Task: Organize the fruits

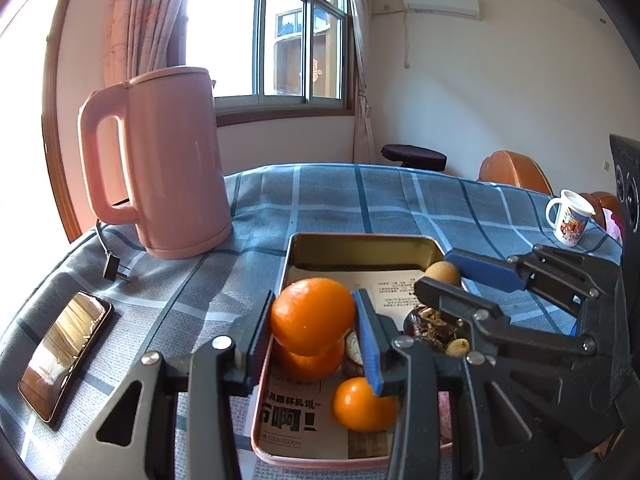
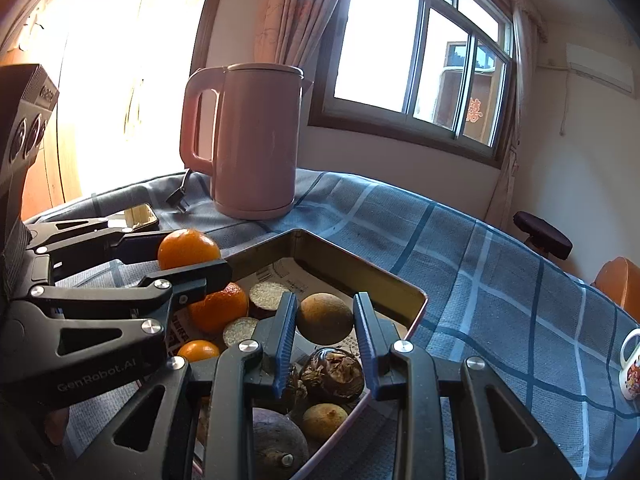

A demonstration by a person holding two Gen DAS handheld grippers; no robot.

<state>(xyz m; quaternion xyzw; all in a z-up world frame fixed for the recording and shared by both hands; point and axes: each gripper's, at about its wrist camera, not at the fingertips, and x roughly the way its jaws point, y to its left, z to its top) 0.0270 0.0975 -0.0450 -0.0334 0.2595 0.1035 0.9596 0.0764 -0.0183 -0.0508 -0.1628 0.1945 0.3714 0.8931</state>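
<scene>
Oranges and brown fruits in and over a metal tray (image 1: 362,242) lined with printed paper, on the counter (image 1: 400,204) under a blue checked cloth.

Large orange (image 1: 313,316) clamped between the blue pads of the left hand-held gripper (image 1: 314,322), jaws narrowed onto it, held above the tray's near-left part. Directly beneath that gripper, a second orange (image 1: 308,362); below and just right of its right finger, a smaller orange (image 1: 362,404) on the paper.

Round brown fruit (image 2: 326,318) pinched between the pads of the right hand-held gripper (image 2: 326,334), jaws drawn close around it, over the tray's far-right corner. Just under that gripper, a dark split fruit (image 2: 334,374) showing dried insides; nearer still, a small yellowish fruit (image 2: 325,422) and a purple round one (image 2: 276,444). Left of its left finger, two halved fruits with pale cut faces (image 2: 268,296).

Beyond the left gripper and to its left, a pink kettle (image 1: 168,160) with its plug (image 1: 116,270); nearer on that side, a phone (image 1: 66,356) lying flat. Far right of both grippers, a printed mug (image 1: 570,216).
</scene>
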